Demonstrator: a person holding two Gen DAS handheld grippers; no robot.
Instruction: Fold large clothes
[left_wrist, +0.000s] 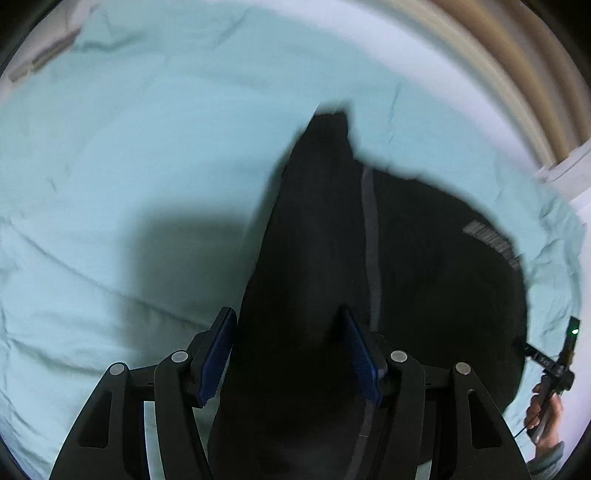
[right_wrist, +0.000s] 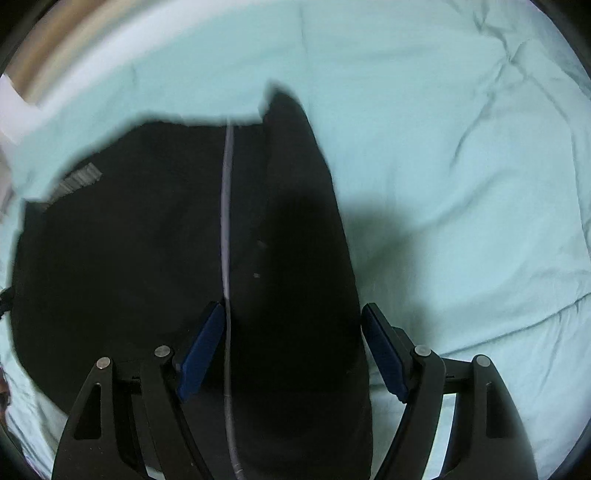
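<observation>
A black garment (left_wrist: 424, 266) is lying on the bed (left_wrist: 110, 166), spread over its pale green sheet (right_wrist: 461, 184), with a grey zip line (right_wrist: 226, 206) running down its middle and a small grey label (right_wrist: 79, 181) near one edge. A long flap of the garment is standing up toward both cameras, reaching away toward the far edge of the bed.

The left gripper (left_wrist: 291, 356) is pointing steeply down, its blue-padded fingers (left_wrist: 218, 354) sitting apart with black cloth filling the gap; the blur makes it hard to say whether the pads are pressing on it.

The right gripper (right_wrist: 295, 349) is also pointing down, its fingers (right_wrist: 384, 350) standing wide apart around the flap. The right-hand pad is showing clear of the cloth, over the sheet.

In the left view, a hand (left_wrist: 546, 417) is holding the other gripper's handle near the bed's right edge.
</observation>
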